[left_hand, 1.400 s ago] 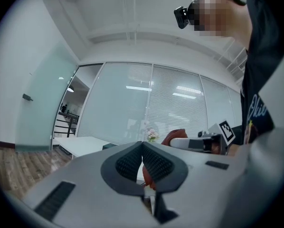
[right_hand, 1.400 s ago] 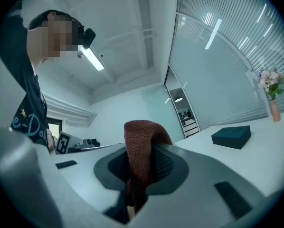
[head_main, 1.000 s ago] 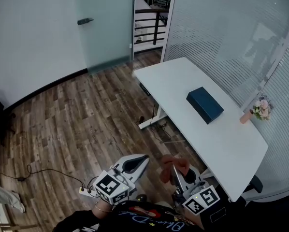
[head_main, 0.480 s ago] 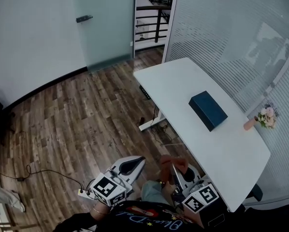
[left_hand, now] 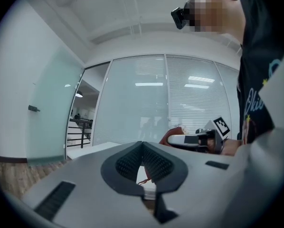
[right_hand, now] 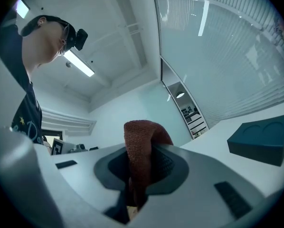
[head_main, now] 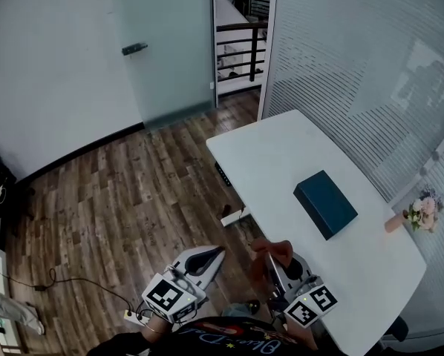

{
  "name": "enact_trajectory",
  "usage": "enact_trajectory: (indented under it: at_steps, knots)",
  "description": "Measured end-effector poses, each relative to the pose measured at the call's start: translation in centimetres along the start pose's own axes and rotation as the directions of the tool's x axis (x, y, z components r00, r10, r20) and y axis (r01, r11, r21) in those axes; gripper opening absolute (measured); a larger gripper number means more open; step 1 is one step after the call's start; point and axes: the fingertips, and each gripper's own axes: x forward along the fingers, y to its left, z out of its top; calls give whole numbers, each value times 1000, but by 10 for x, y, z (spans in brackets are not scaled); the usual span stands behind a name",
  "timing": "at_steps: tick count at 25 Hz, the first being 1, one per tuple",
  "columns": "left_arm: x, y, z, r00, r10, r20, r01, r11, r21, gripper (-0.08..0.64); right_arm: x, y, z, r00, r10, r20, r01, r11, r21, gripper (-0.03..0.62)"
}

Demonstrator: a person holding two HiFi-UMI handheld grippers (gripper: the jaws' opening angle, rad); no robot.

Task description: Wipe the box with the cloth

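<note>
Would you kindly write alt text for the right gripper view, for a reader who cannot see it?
The right tool is shut on a folded rust-red woven cloth. Beyond it, a dark blue rectangular box lies on a white table.

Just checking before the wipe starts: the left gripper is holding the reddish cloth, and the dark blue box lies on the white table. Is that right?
Not quite. It is the right gripper that holds the reddish cloth, as the right gripper view shows; the left gripper is shut on nothing. The dark blue box does lie on the white table.
</note>
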Motion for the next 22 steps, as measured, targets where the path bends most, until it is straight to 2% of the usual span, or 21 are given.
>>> enact_trajectory:
  at_steps: [6, 13, 16, 19, 22]
  knots:
    - [61, -1, -2, 998, -63, -4, 63, 998, -15, 5, 3, -60, 20, 999, -45, 15, 45, 999, -2, 54]
    - [142, 2, -18, 991, -125, -48, 126, 992, 22, 5, -17, -129, 35, 989, -138, 50, 138, 990, -4, 54]
    - [174, -9, -19, 981, -185, -60, 186, 982, 18, 5, -38, -154, 42, 974, -216, 74, 217, 976, -1, 54]
    - [200, -21, -18, 963, -268, -41, 269, 963, 18, 5, -58, -175, 45, 948, -304, 97, 306, 952, -4, 54]
    - [217, -20, -28, 951, -302, -70, 302, 953, -19, 5, -73, -185, 43, 917, -380, 124, 382, 924, 12, 54]
